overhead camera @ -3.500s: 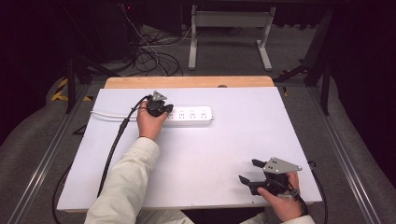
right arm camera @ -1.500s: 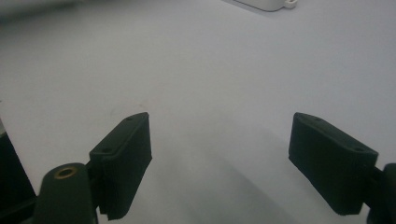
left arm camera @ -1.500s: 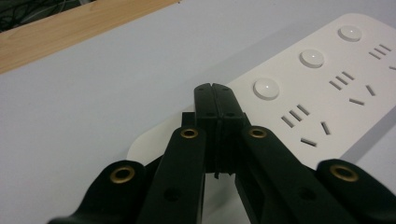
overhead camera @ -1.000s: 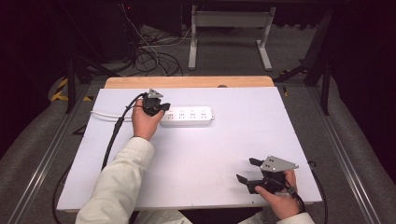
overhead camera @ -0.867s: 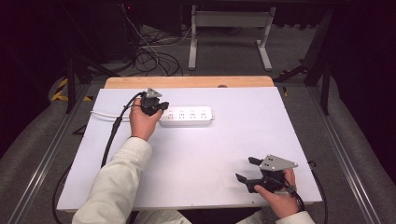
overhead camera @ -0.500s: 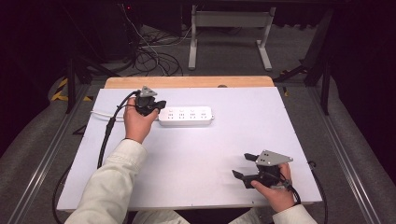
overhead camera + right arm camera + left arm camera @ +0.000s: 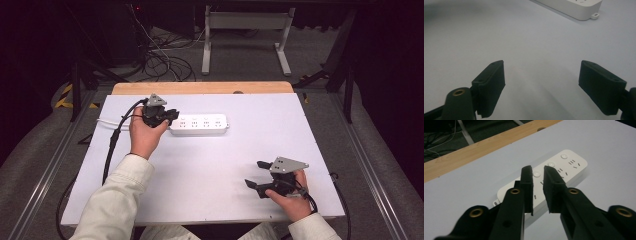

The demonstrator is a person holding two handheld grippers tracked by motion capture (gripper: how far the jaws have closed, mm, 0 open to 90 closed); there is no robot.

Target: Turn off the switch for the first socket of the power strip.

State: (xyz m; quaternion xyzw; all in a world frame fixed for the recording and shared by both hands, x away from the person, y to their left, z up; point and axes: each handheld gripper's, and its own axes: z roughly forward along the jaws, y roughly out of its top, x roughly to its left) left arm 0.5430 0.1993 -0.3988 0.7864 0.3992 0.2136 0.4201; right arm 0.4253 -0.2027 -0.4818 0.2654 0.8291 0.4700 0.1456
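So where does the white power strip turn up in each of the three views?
High view: the power strip lies left of centre towards the far side of the white table, just right of the left gripper.
Left gripper view: centre, running up to the right, behind the nearly closed black jaws.
Right gripper view: one end at the top edge, right of centre.
Shared landmark: the white table.

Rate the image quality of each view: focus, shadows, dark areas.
High view: the white table is evenly lit, the floor and surroundings beyond it fall into near black. Left gripper view: the power strip is fairly sharp, with a soft shadow on its right side. Right gripper view: a dim gradient darkens the table toward the upper left, and the power strip's end looks soft.
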